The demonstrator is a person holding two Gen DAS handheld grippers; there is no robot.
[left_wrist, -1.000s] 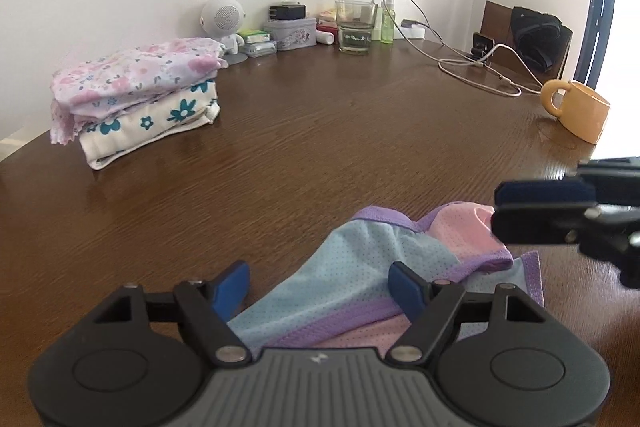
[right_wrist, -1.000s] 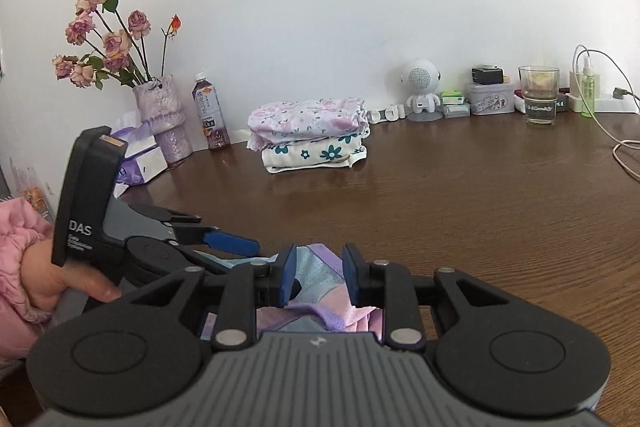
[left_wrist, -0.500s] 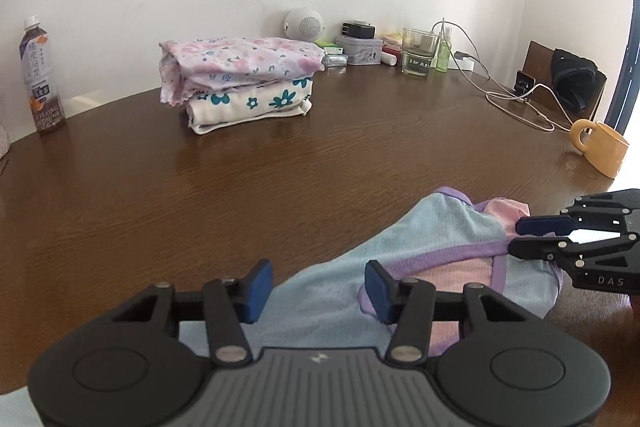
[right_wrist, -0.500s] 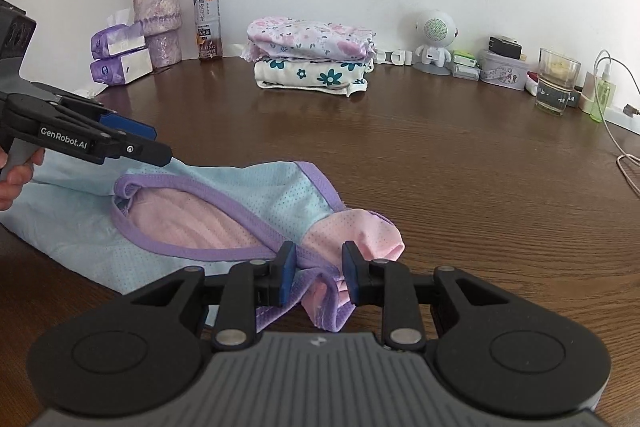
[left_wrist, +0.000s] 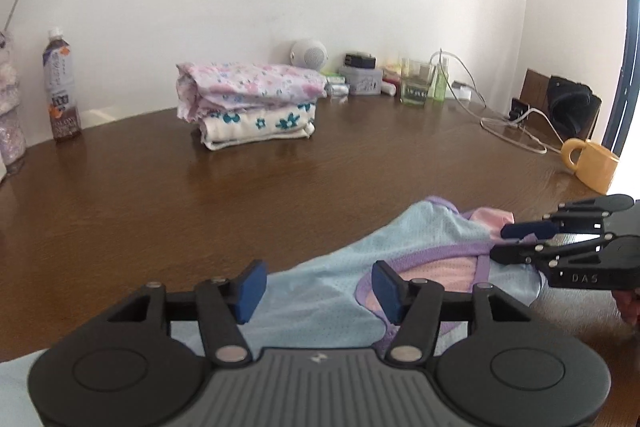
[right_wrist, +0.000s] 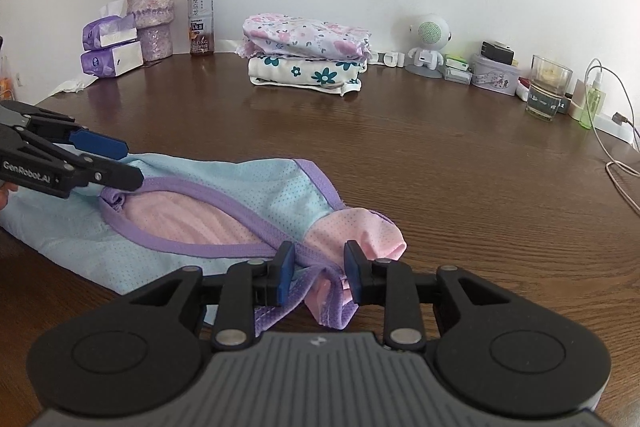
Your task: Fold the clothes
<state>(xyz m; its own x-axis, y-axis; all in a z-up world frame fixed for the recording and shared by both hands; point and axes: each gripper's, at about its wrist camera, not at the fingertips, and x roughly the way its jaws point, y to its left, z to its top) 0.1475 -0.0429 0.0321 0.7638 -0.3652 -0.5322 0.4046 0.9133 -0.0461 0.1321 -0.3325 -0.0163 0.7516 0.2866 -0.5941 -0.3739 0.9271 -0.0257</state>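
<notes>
**Garment laid out, first fold not yet made**

A light blue mesh garment (right_wrist: pixel 192 187) with purple trim and a pink lining lies spread on the brown table (right_wrist: pixel 440 163), reaching from one gripper to the other. The right gripper (right_wrist: pixel 316 267) has its fingers partly apart, with the bunched pink and purple end of the cloth sitting between them; they touch the fabric loosely and do not look clamped on it. The left gripper (left_wrist: pixel 316 287) holds its fingers wide apart over the blue end, with cloth passing beneath and between them and nothing pinched.

By my reading the step in hand is the laying-out and smoothing before a fold. The next move calls for each pair of fingers to close on an edge at its own end, then carry one side over the other while keeping the thin mesh flat.

Well beyond the fingers, near the wall, two folded floral garments (right_wrist: pixel 306 55) sit stacked.
</notes>
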